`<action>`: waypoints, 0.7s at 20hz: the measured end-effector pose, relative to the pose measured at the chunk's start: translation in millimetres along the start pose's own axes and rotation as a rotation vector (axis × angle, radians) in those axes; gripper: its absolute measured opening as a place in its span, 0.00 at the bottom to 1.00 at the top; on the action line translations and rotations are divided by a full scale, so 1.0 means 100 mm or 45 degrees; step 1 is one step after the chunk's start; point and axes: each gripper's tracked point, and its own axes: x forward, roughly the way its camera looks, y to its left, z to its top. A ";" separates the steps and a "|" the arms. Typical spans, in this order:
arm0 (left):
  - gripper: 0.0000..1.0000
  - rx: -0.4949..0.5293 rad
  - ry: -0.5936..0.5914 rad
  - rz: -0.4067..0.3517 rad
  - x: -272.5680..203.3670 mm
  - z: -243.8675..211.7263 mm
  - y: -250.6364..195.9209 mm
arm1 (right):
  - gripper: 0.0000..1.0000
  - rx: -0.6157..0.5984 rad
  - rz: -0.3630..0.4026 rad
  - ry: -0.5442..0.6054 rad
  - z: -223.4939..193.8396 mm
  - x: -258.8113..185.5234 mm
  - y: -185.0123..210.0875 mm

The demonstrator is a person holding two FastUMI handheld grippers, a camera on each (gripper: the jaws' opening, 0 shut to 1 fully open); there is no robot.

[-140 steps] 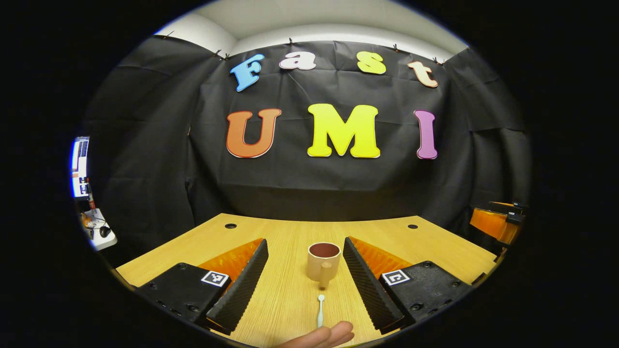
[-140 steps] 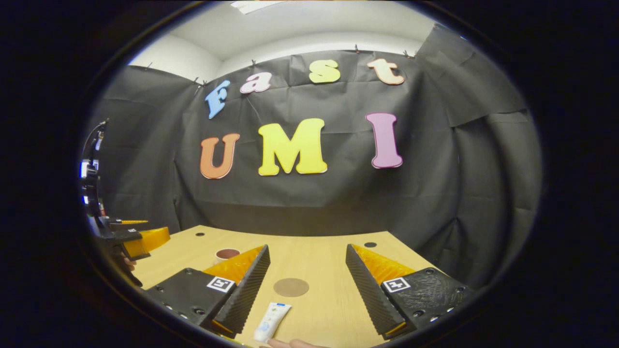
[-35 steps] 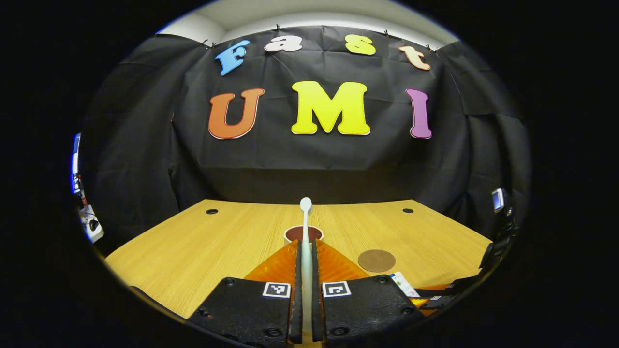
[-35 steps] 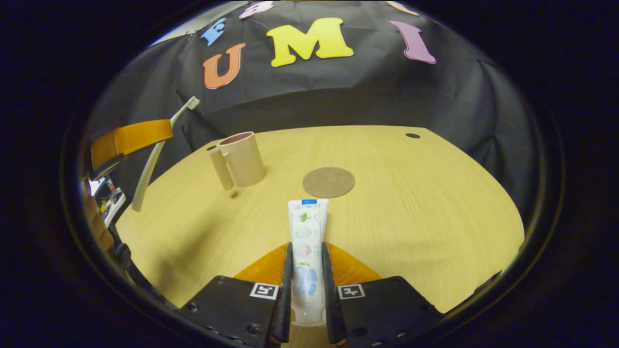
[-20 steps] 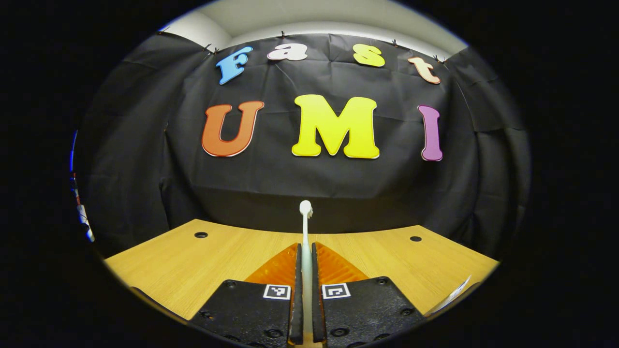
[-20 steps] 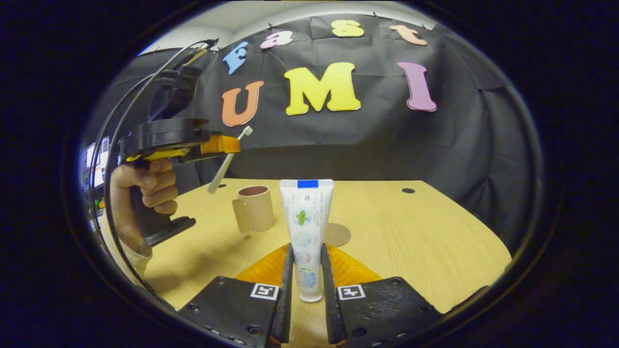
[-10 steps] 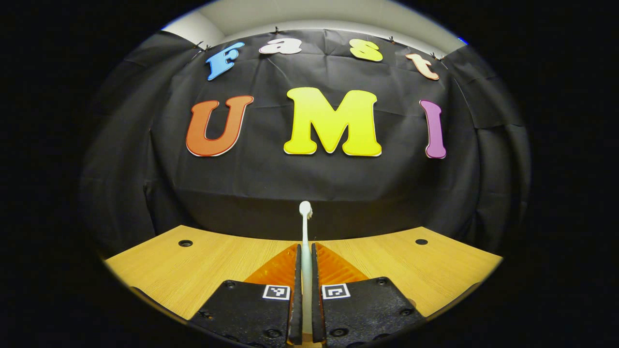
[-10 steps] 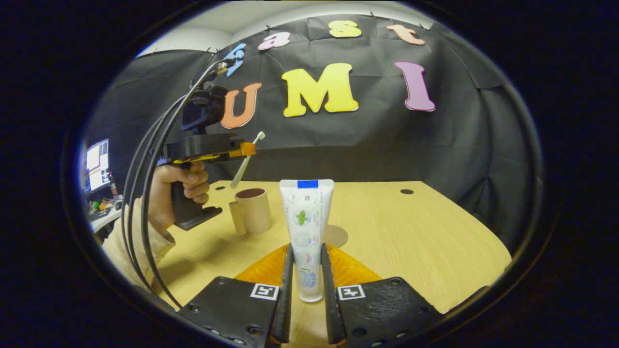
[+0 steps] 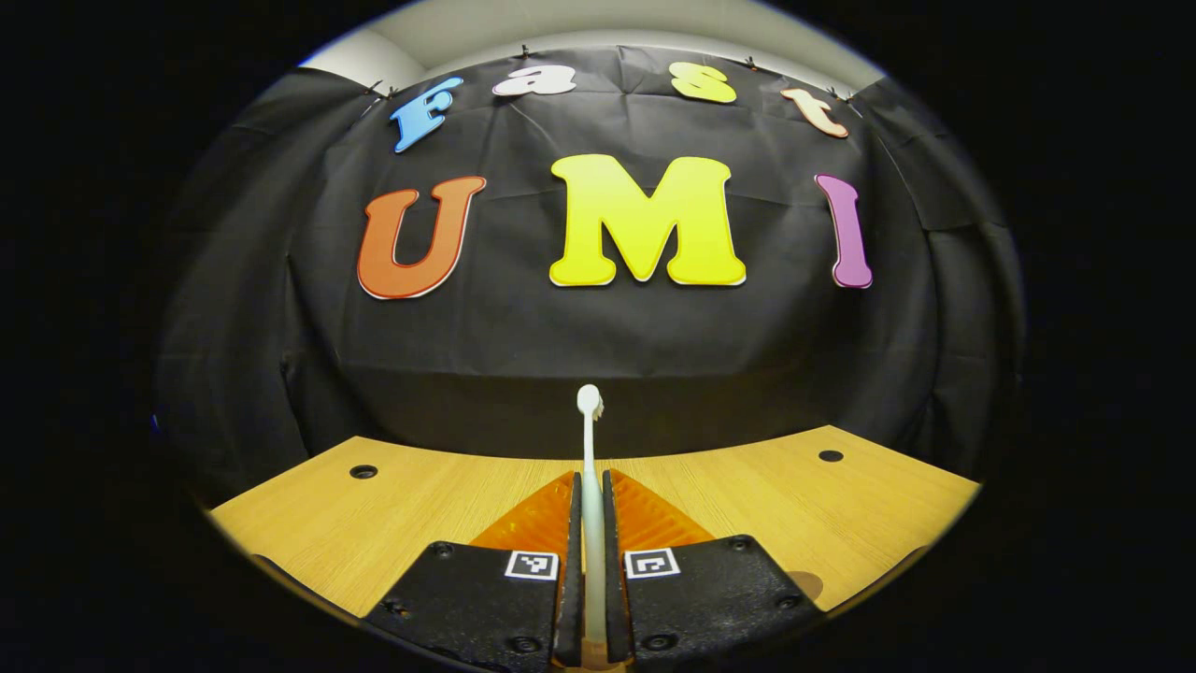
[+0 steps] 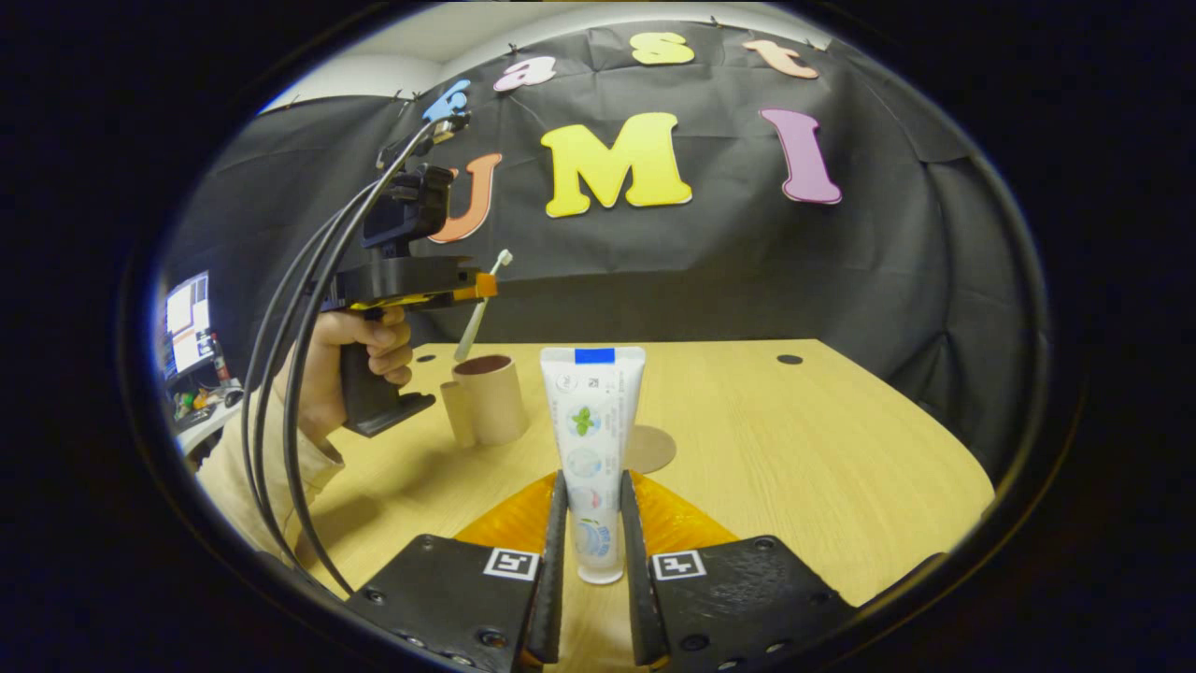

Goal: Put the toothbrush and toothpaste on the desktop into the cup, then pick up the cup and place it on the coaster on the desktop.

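While your left tool [image 9: 590,486] is clamped tight on the toothbrush [image 9: 589,439], the brush head points up above the bench [image 9: 374,514]. In the right gripper view that brush slants down over the cup [image 10: 488,400], its lower end just above the rim. Your right tool [image 10: 590,486] is pressed closed on the toothpaste [image 10: 590,421], held upright. The coaster [image 10: 649,449] lies flat just right of the cup.

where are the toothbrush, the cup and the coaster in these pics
toothbrush [image 9: 590,439], left gripper view, on its handle above the fingers
cup [image 10: 490,400], right gripper view, on its side wall
coaster [image 10: 656,449], right gripper view, on its flat top beside the toothpaste
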 end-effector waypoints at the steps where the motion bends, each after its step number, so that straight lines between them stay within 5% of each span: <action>1: 0.12 0.004 0.002 -0.001 -0.01 0.00 0.00 | 0.29 -0.002 0.000 0.000 0.00 0.00 0.00; 10: 0.16 -0.017 0.101 -0.006 -0.06 -0.21 0.03 | 0.30 0.003 -0.007 0.001 0.02 -0.01 0.00; 13: 0.84 -0.024 0.206 0.000 -0.12 -0.39 0.04 | 0.30 0.005 -0.011 -0.004 0.05 -0.02 0.00; 14: 1.00 -0.052 0.202 -0.009 -0.15 -0.40 0.03 | 0.29 0.006 -0.009 -0.005 0.04 -0.02 0.00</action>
